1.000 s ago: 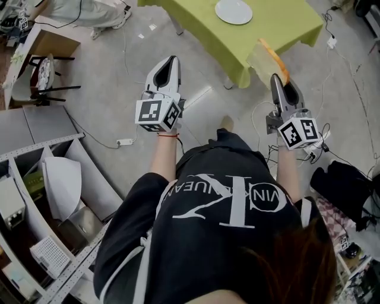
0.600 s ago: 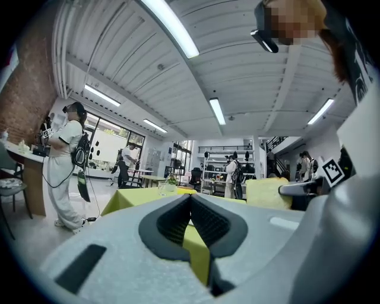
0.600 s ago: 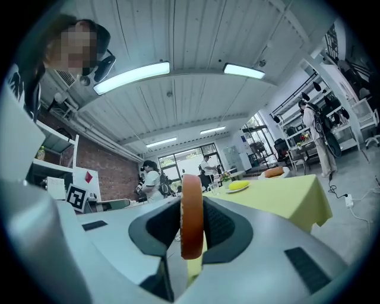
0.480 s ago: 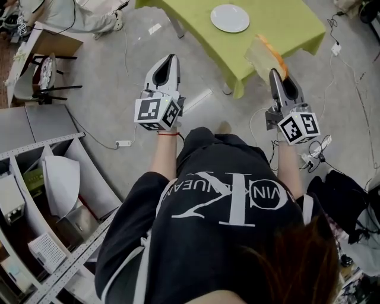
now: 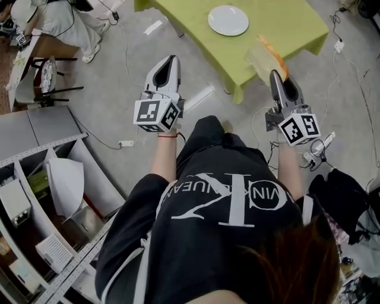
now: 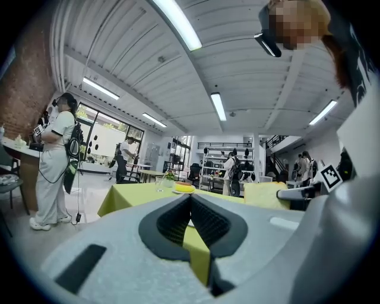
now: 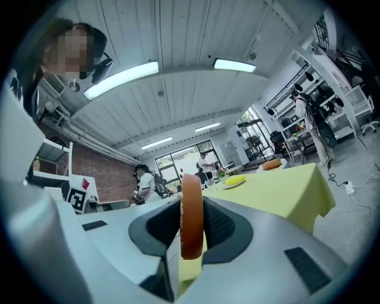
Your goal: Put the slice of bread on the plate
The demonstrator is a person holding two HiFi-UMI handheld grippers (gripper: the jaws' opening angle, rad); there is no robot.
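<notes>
A slice of bread point(image 5: 265, 56) with an orange-brown crust stands on edge in my right gripper point(image 5: 275, 74), which is shut on it. The right gripper view shows the crust point(image 7: 191, 217) edge-on, pinched between the dark pads. A white plate point(image 5: 228, 20) lies on the table with the yellow-green cloth point(image 5: 291, 27), ahead and left of the bread. The bread hangs just over the table's near corner. My left gripper point(image 5: 172, 59) is shut and holds nothing; it hovers over the floor short of the table. In the left gripper view the pads meet point(image 6: 190, 199), and the bread point(image 6: 264, 195) shows at right.
A chair point(image 5: 44, 77) and grey shelving point(image 5: 35, 196) stand at the left. Cables and a power strip point(image 5: 123, 143) lie on the concrete floor. Another person point(image 5: 44, 18) stands at the far left. More cables trail by the table's right side point(image 5: 350, 71).
Both grippers have come a little nearer the table, the bread still held. The plate and table sit lower in the head view, and the bread now overlaps the table's corner.
</notes>
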